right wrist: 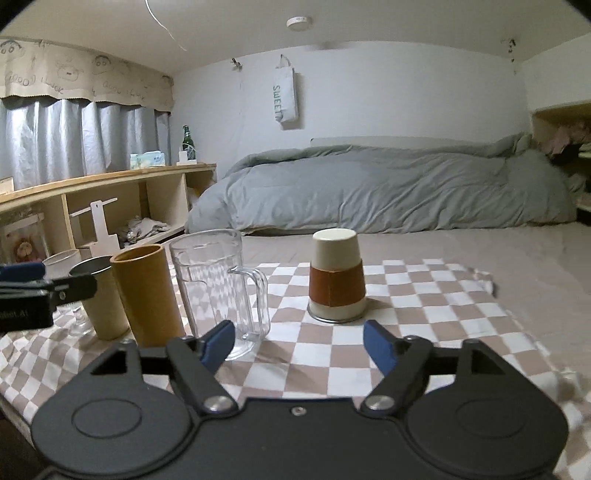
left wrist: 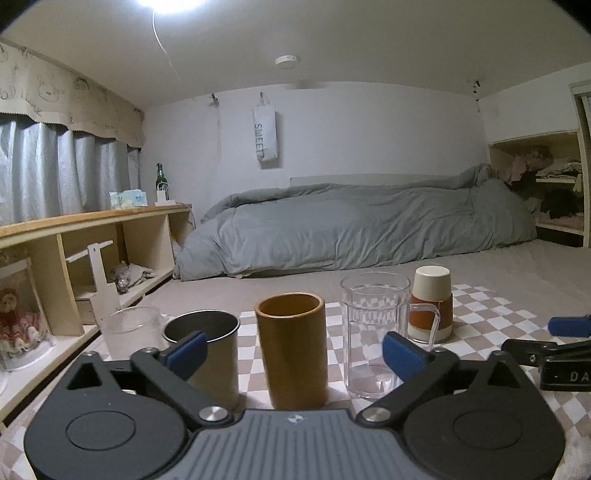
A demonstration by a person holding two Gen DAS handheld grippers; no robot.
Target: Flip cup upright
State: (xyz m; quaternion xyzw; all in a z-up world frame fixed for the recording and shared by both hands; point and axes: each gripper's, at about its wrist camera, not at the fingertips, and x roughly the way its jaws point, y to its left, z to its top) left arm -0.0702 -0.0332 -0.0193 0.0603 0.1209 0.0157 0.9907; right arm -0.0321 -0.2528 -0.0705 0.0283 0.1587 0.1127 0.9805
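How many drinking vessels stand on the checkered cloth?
5: frosted glass far left, steel cup, bamboo cup, clear glass mug, then the upside-down sleeved cup far right. None seems hidden.

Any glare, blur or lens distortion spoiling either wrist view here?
Left wrist view: ceiling light blows out at the top edge; shelf bows from fisheye. Right wrist view: no glare, upside-down cup sharp with a soft shadow, dark corner vignetting.

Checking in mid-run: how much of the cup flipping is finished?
Four cups already stand mouth up, from the frosted glass to the clear mug. Nothing is in hand: the right tool and left tool are open. The sleeved cup remains inverted on the checkered cloth.
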